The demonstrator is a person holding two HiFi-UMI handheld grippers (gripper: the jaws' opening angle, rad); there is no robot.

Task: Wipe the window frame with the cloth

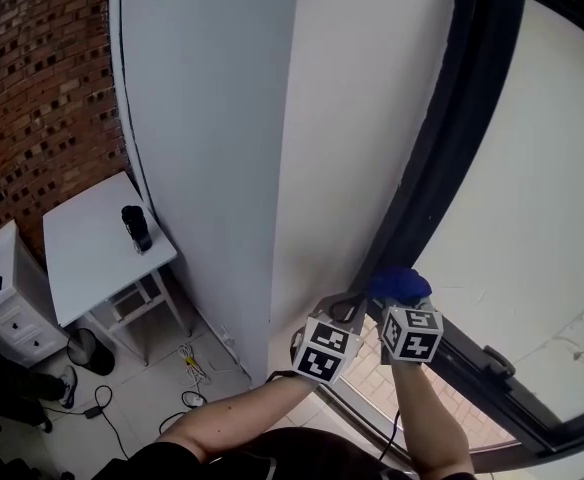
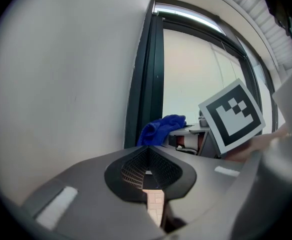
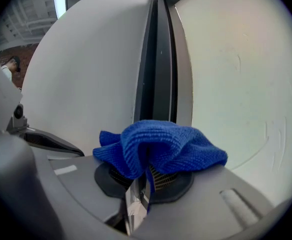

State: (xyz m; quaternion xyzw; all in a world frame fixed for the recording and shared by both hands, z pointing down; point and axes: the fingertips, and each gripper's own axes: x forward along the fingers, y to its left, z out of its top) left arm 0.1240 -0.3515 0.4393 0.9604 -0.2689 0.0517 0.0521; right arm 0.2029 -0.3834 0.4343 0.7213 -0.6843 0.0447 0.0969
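Observation:
The dark window frame point(image 1: 442, 158) runs up along the white wall point(image 1: 272, 118). My right gripper point(image 1: 397, 298) is shut on a bunched blue cloth point(image 1: 399, 284), held against the frame's lower part. In the right gripper view the cloth point(image 3: 158, 146) bulges over the closed jaws of the right gripper point(image 3: 146, 171), with the frame point(image 3: 156, 69) straight ahead. My left gripper point(image 1: 344, 306) sits just left of the right one, by the wall. In its own view the left gripper point(image 2: 147, 169) is shut with nothing held, and it sees the cloth point(image 2: 161, 128) at the frame point(image 2: 146, 84).
A white side table point(image 1: 92, 253) with a black cylinder point(image 1: 137, 228) on it stands below left, beside a white drawer unit point(image 1: 2, 308). Cables point(image 1: 187, 368) lie on the tiled floor. A brick wall point(image 1: 32, 88) is at far left. A window handle point(image 1: 497, 360) sticks out at the lower right.

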